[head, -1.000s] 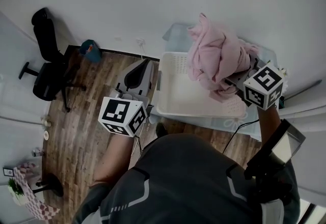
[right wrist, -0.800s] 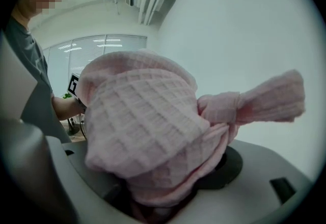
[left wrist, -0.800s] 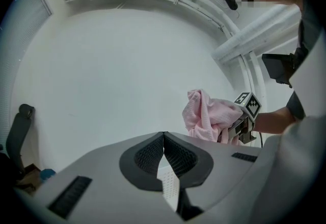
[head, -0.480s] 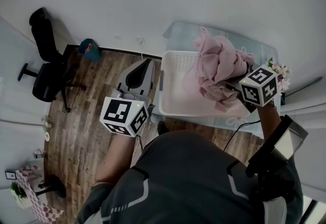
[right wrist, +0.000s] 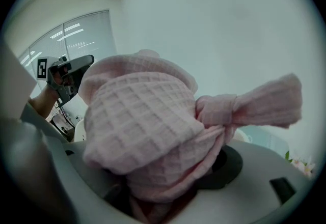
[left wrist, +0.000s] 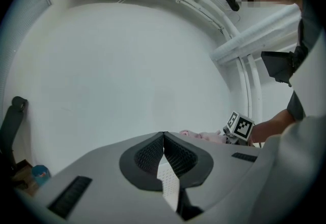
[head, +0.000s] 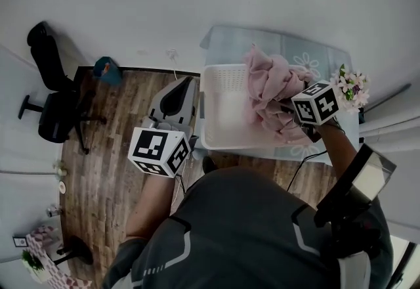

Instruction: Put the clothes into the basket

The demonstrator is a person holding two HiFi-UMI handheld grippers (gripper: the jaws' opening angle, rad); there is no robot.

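Observation:
A pink waffle-knit garment (head: 270, 92) hangs bunched over the right side of the white plastic basket (head: 222, 110). My right gripper (head: 283, 109) is shut on it; in the right gripper view the pink garment (right wrist: 153, 131) fills the space between the jaws and hides the fingertips. My left gripper (head: 176, 98) is held away from the basket, over the wooden floor, left of the table. Its jaws are pressed together with nothing between them, as the left gripper (left wrist: 163, 139) view shows.
The basket stands on a pale blue table (head: 308, 61) with a small bunch of flowers (head: 349, 87) at its right end. A black office chair (head: 49, 97) and a small blue object (head: 105, 68) stand on the wooden floor to the left. White wall lies behind.
My right gripper has carried the pink garment lower and a little left, down toward the basket's right side. The left gripper has stayed where it was.

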